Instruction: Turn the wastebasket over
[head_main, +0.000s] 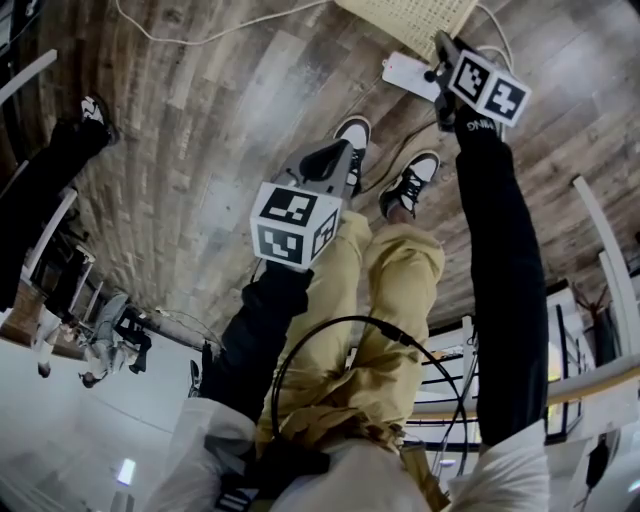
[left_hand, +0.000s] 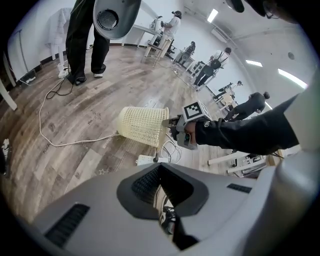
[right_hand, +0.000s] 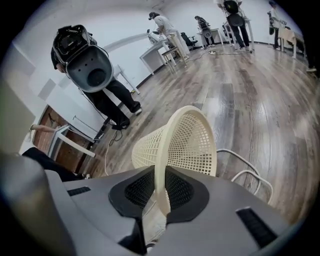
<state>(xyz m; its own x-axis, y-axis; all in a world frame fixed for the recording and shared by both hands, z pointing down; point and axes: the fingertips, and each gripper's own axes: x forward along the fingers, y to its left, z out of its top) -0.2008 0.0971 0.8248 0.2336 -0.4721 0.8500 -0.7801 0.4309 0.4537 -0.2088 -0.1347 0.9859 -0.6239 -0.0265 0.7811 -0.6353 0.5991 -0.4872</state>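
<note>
The cream mesh wastebasket (right_hand: 185, 145) lies on its side on the wood floor, also seen as a wastebasket (left_hand: 144, 125) from the left and at the top edge of the head view (head_main: 410, 20). My right gripper (right_hand: 159, 192) is shut on its rim, which stands as a thin cream band between the two dark pads. From the left side, the right gripper (left_hand: 175, 131) sits at the basket's open end. My left gripper (head_main: 335, 160) hangs over my shoes, apart from the basket, its jaws a narrow gap apart with nothing between them (left_hand: 162, 192).
A white power strip (left_hand: 147, 160) with black and white cables lies beside the basket, near my shoes (head_main: 352, 135). A white cable (left_hand: 65, 142) runs across the floor. Another person (left_hand: 85, 40) stands beyond the basket; desks and more people are farther back.
</note>
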